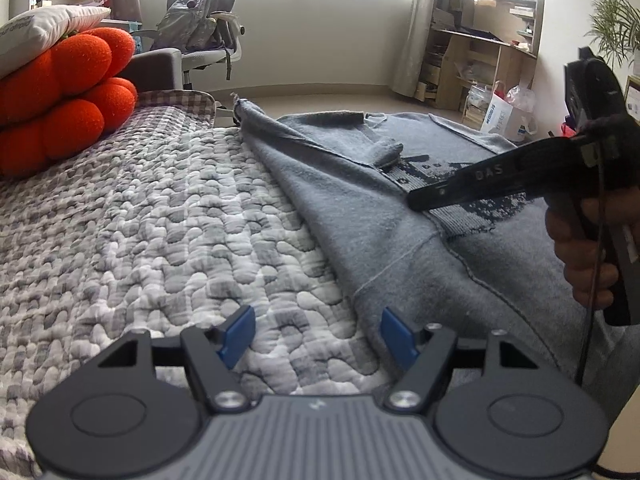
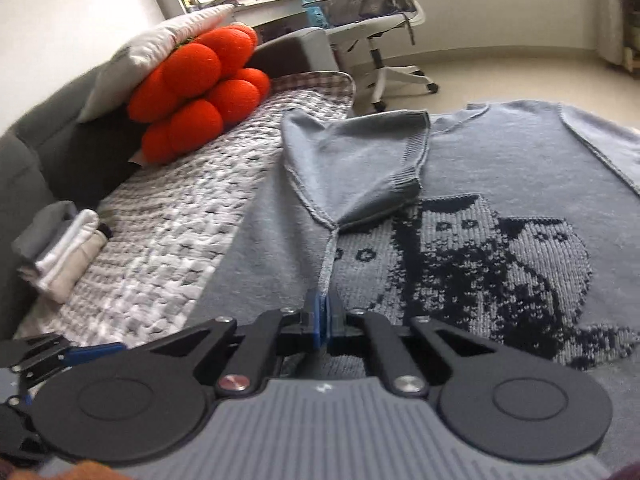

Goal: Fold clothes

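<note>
Two grippers: both in view, one garment in work.
Garment: grey knitted sweater point(image 2: 500, 168) with a dark cat pattern, spread face-up on the quilted bed cover point(image 1: 168, 216).
Left sleeve: already folded inward, its cuff point(image 2: 408, 184) lying on the chest beside the pattern.
Right gripper point(image 2: 322, 320): blue pads drawn together on a raised ridge of the sweater's knit along the side seam (a pinch, by the look of it).
Left gripper point(image 1: 316, 336): jaws apart, nothing between them, hanging over the cover at the sweater's edge.
Finished stock: small stack of folded clothes point(image 2: 60, 248) near the orange cushion point(image 2: 200, 88).
Progress: early; one sleeve in, side fold apparently under way.
Outstanding: opposite sleeve, body folds, transfer to the stack.
</note>
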The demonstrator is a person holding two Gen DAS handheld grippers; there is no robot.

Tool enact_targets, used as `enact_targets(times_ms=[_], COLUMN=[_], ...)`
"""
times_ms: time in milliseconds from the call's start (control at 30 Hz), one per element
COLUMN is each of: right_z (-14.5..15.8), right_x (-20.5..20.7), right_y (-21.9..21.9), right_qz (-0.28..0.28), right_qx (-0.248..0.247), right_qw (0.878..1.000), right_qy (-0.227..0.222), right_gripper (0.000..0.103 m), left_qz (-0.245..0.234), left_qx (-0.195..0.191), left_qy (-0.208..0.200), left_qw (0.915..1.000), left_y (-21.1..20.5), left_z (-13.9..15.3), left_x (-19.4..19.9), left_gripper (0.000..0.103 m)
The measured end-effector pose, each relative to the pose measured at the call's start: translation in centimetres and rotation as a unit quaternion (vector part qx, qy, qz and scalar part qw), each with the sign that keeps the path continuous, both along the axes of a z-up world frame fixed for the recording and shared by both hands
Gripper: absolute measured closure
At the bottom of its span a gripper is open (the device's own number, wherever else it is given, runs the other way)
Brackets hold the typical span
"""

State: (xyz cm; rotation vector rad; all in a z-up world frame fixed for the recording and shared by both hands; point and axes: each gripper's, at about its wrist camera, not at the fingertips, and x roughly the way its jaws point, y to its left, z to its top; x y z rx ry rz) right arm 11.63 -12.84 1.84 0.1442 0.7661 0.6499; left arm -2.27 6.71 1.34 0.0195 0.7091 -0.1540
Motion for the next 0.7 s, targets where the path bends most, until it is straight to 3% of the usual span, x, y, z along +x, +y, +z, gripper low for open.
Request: enact_targets(times_ms=[67,267,433,500,533,700], right_z=[0.2,0.3,1.2,2.5,3.0,4.4], right_x=[0.2,-0.7,0.8,2.8,4.1,11.9], right_y=[0.2,-0.1,0.0,-0.3,-0.4,-0.1], right_qz=[0.0,0.019,0.008,-0.004,-0.015,-0.058], right_qx=[0.003,0.004,-0.012,-0.026,-0.031,-0.035], right_qw=[1.0,1.0,1.0,0.999,0.999,0.996], right_qy=[0.002,0.007,-0.006,-0.027,-0.036,-0.053], right_gripper=[0.089,0.089,0.088,0.069,0.052,0.051], left_qz=[-0.001,0.001,0.003,0.008,0.009,0.01], left_qx=[-0.001,-0.008,-0.011,-0.017,-0.022,-0.027], left_qy=[0.002,0.005,-0.005,-0.011,-0.012,-0.017], left_qw=[1.0,1.0,0.9999,0.9998,0.9997,0.9994], left_y=[0.1,0.7,1.2,1.6,1.7,1.5], left_z=[0.2,0.3,1.2,1.7,1.8,1.9], left_x=[-0.1,-0.3,0.0,0.6,1.0,2.4], left_gripper=[0.031,0.031,0.032,0.032,0.032,0.032])
